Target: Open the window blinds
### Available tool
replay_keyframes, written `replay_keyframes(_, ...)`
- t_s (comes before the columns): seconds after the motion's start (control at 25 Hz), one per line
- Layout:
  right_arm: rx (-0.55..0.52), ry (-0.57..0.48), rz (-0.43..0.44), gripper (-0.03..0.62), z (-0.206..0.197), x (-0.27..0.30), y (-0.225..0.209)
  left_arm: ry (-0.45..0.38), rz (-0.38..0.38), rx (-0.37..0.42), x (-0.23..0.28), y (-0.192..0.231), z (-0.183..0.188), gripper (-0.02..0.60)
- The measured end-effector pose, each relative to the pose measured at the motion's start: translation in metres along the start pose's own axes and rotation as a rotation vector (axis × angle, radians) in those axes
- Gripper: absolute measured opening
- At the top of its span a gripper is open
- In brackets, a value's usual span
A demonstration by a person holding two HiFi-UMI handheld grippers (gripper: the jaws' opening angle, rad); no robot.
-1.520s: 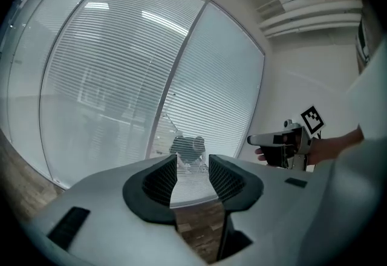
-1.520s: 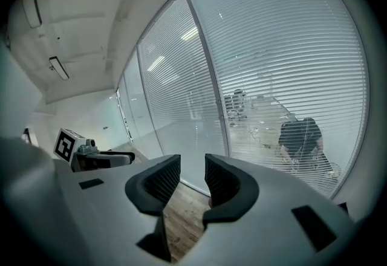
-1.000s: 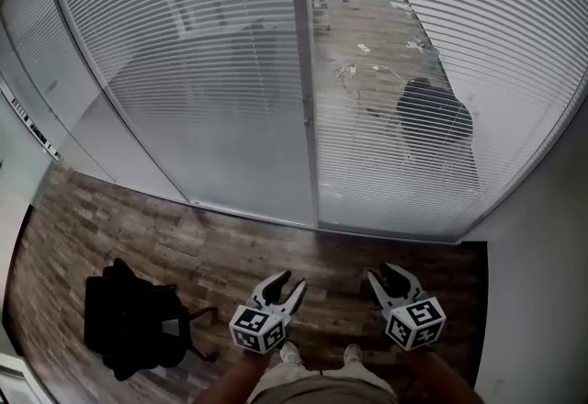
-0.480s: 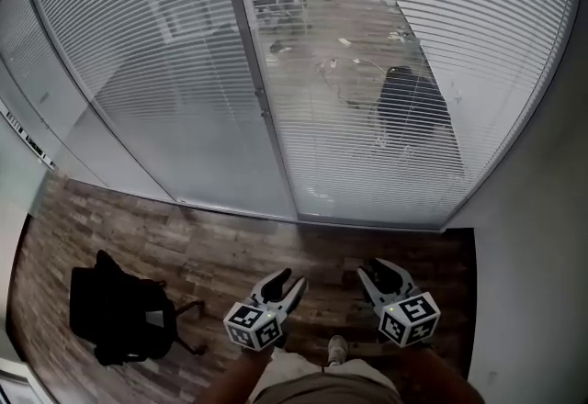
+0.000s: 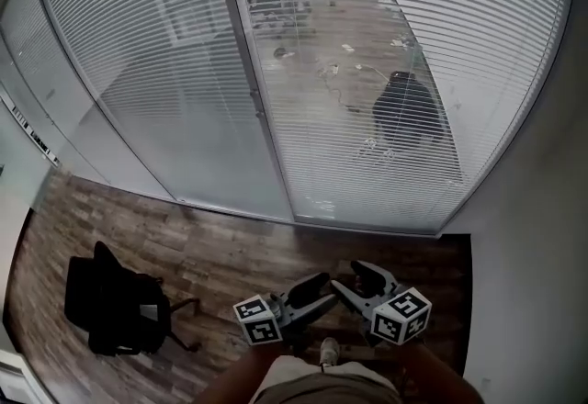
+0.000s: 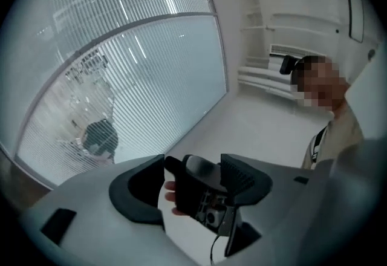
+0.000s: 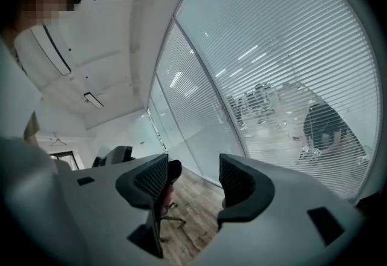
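White slatted blinds hang over a glass wall: a left panel and a right panel whose slats let a room beyond show through. Both grippers hover low over the wood floor, well short of the blinds, and point at each other. My left gripper points right and its jaws have just been opening. In the left gripper view the right gripper's dark body shows between them, not pressed. My right gripper points left; its jaws have just been opening, with nothing between them.
A grey post divides the two glass panels. A black office chair stands on the floor at the left. A plain wall closes the right side. The person's shoe shows below the grippers.
The left gripper swung right and rolled, so it now faces the right gripper. The right gripper turned leftward. Both pairs of jaws stand wider than before.
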State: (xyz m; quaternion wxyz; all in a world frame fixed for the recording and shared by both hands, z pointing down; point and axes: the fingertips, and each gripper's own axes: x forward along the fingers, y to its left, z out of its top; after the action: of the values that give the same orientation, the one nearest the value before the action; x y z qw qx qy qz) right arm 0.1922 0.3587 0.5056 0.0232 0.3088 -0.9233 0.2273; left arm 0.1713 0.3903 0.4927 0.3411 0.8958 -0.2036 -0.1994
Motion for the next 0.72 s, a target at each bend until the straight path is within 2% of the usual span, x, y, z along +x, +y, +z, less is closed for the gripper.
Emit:
replay_keyframes(0.16, 0.133, -0.038, 0.094, 0.25, 0.004, 0.007, 0.016, -0.034, -0.113, -0.041, 0.014, -0.025, -0.001, 0.287)
replay_keyframes(0.28, 0.215, -0.059, 0.165, 0.253, 0.006, 0.015, 0.029, -0.09, -0.151, -0.094, 0.015, -0.032, 0.005, 0.287)
replay_keyframes(0.4, 0.221, -0.055, 0.202, 0.255, 0.008, 0.025, 0.039, -0.133, -0.181, -0.144, 0.014, -0.033, 0.014, 0.285)
replay_keyframes(0.52, 0.225, -0.03, 0.227, 0.255, 0.001, 0.039, 0.046, -0.139, -0.201, -0.164, 0.015, -0.036, 0.018, 0.285)
replay_keyframes(0.56, 0.252, -0.024, 0.24, 0.255, -0.002, 0.044, 0.047, -0.143, -0.2, -0.17, 0.015, -0.036, 0.02, 0.277)
replay_keyframes(0.64, 0.344, -0.018, 0.279, 0.268, -0.008, 0.053, 0.047, -0.166, -0.19, -0.193, 0.013, -0.031, 0.023, 0.171)
replay_keyframes(0.72, 0.412, -0.008, 0.327, 0.268, -0.013, 0.061, 0.049, -0.188, -0.169, -0.21, 0.009, -0.024, 0.027, 0.15)
